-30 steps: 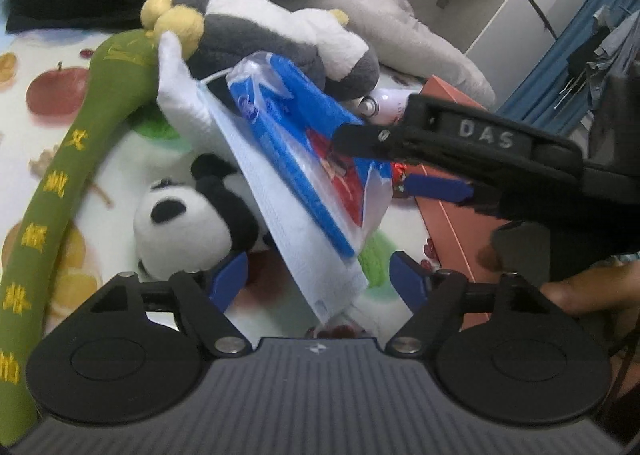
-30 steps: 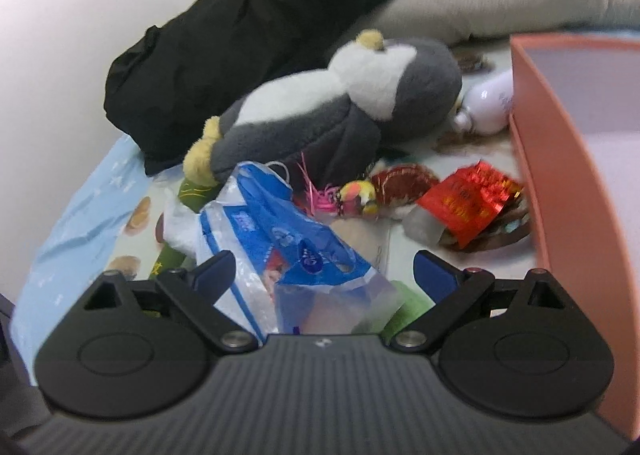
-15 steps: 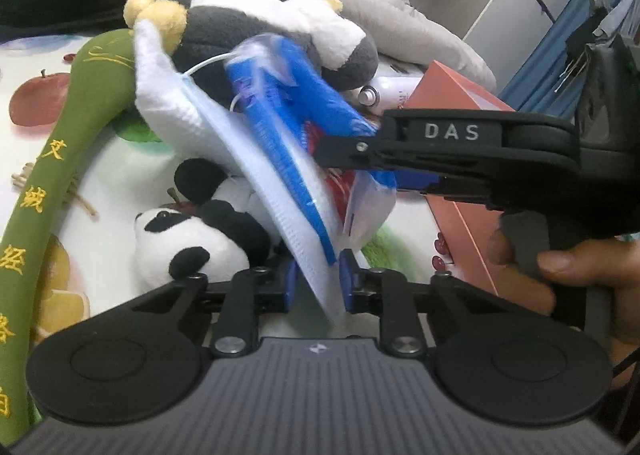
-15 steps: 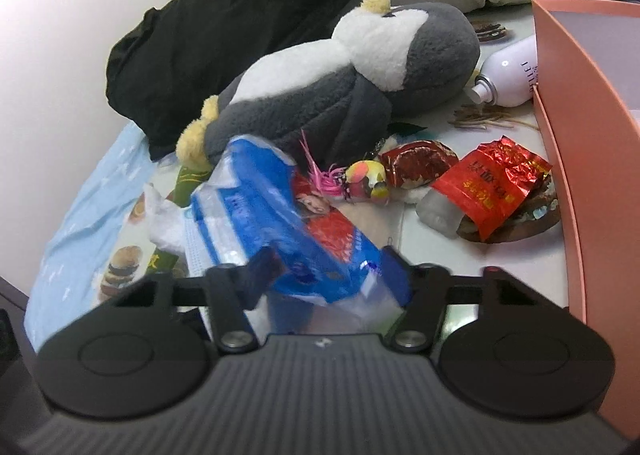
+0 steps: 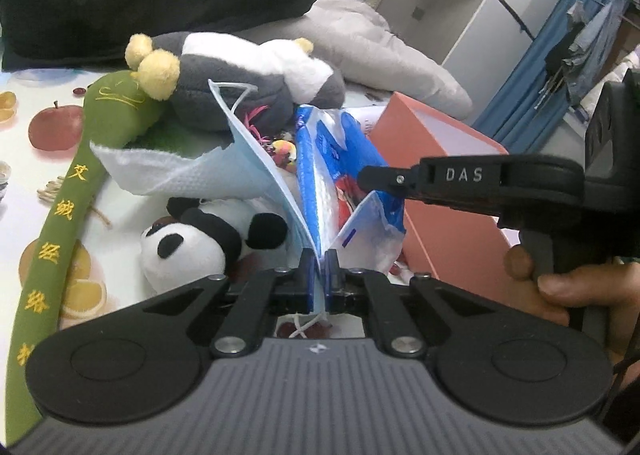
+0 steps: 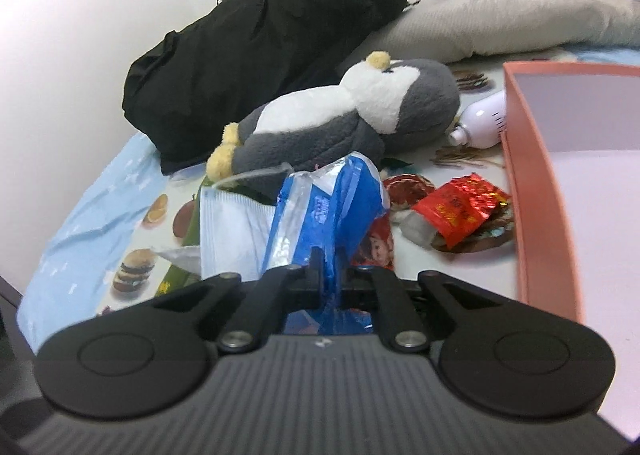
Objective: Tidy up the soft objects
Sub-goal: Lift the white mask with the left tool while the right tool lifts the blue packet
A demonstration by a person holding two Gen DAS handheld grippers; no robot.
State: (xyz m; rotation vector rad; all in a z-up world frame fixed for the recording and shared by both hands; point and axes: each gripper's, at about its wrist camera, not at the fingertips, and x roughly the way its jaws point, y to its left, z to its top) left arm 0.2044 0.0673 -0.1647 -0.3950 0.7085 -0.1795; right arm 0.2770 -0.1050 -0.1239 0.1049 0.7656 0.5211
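- The left gripper (image 5: 319, 269) has its blue pads pressed together on the bottom edge of a pale blue face mask (image 5: 256, 143), which fans up and to the left from the pinch, its white ear loop curling at the far top.
- The right gripper (image 6: 329, 267) has its fingers clamped on the lower part of a blue and white plastic packet (image 6: 320, 211); in the left wrist view the same packet (image 5: 340, 171) stands just right of the mask, with the right tool's black finger marked DAS reaching in from the right to it.
- Mask and packet touch at the bottom, near the left gripper's pads, and spread apart higher up.
- A white tissue (image 5: 144, 169) hangs out to the left of the mask, touching it.
- A small panda plush (image 5: 192, 247) lies on the fruit-print cloth (image 5: 24, 175) just near-left of the mask.
- A grey and white penguin plush (image 6: 344, 123) lies on its side farther back, its yellow feet to the left.
- A long green plush stick (image 5: 68, 199) with yellow characters runs along the left side, its far end under the penguin's feet.
- A pink open box (image 6: 532, 191) sits to the right, with a red foil wrapper (image 6: 460, 211) and a white bottle (image 6: 484, 123) just left of its wall.
- A black garment (image 6: 260, 51) and a grey cushion (image 6: 512, 19) lie at the far end.
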